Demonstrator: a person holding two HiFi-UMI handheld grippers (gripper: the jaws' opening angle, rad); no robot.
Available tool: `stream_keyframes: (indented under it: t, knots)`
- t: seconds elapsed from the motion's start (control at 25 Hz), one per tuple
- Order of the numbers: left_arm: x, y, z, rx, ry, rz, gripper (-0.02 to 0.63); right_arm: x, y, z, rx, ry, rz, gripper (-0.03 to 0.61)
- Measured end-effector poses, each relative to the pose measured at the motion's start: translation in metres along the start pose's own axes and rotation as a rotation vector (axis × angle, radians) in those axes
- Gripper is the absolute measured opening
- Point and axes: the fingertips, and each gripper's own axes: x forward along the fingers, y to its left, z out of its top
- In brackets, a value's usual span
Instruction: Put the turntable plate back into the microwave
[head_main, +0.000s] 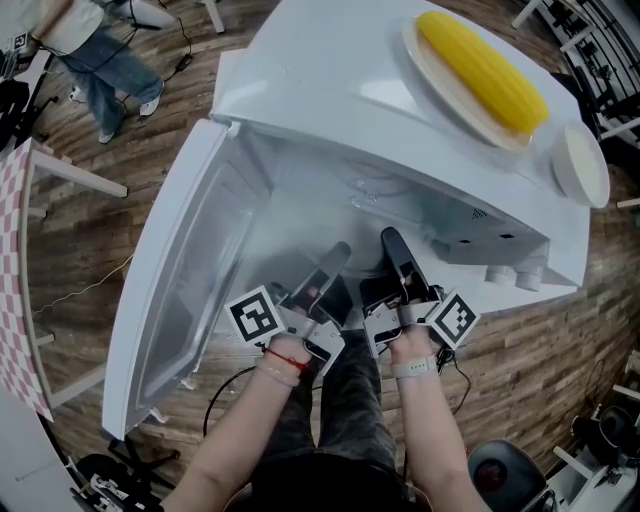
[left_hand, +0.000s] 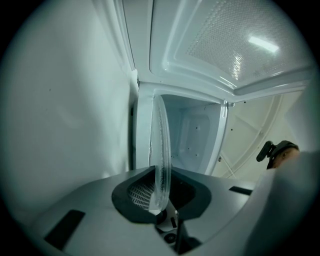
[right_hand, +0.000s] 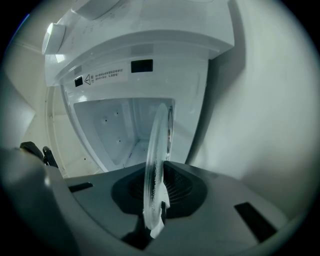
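Observation:
The clear glass turntable plate (head_main: 300, 232) shows only as a hazy disc in front of the open white microwave (head_main: 330, 95). My left gripper (head_main: 337, 254) and right gripper (head_main: 393, 243) each pinch its near rim. In the left gripper view the plate (left_hand: 161, 150) stands edge-on between the shut jaws of the left gripper (left_hand: 161, 202), with the microwave cavity (left_hand: 192, 135) straight ahead. In the right gripper view the plate (right_hand: 157, 155) is also edge-on, clamped in the right gripper (right_hand: 156, 202) and pointing into the cavity (right_hand: 120, 135).
The microwave door (head_main: 170, 290) hangs open to the left. On top of the microwave lie a corn cob (head_main: 482, 68) on a plate (head_main: 432, 72) and a small white dish (head_main: 580, 165). A person (head_main: 100, 55) stands at the far left, near a checked table (head_main: 15, 290).

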Motion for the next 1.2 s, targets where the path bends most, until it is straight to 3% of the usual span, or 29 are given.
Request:
stream_keyframes:
  t: [0.6, 1.2]
  knots:
    - [-0.002, 0.008, 0.0, -0.029, -0.022, 0.031, 0.041, 0.002, -0.005, 0.005, -0.005, -0.011, -0.033, 0.043]
    - [0.003, 0.01, 0.003, -0.034, -0.023, 0.046, 0.041, -0.021, -0.001, -0.032, 0.027, 0.077, -0.022, 0.054]
